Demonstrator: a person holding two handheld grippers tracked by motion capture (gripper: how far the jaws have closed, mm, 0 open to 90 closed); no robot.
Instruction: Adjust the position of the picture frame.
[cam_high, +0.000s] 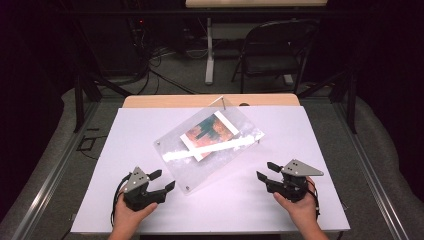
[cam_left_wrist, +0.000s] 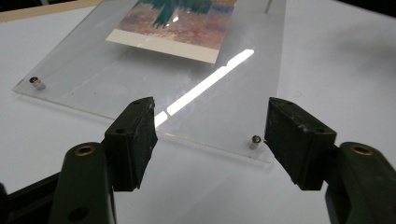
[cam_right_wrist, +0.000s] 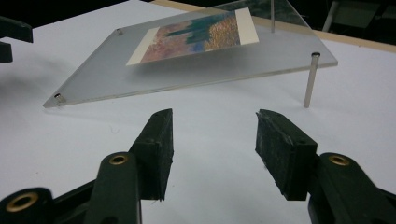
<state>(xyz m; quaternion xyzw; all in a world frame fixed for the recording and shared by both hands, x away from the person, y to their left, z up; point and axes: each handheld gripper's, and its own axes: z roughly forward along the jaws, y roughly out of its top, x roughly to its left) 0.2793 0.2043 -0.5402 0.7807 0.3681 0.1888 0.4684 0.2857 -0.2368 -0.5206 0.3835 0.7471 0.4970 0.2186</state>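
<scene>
I had the clear frame (cam_high: 210, 150) lying tilted across the middle of the white table (cam_high: 300, 200), its far edge raised on metal legs, a picture (cam_high: 209, 135) inside. My left gripper (cam_high: 162, 180) sat just short of its near corner, jaws apart around nothing. My right gripper (cam_high: 268, 171) waited nearby, jaws likewise apart.

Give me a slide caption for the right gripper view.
Open right gripper faces a tilted clear acrylic photo frame propped on a metal standoff over the white table.
</scene>
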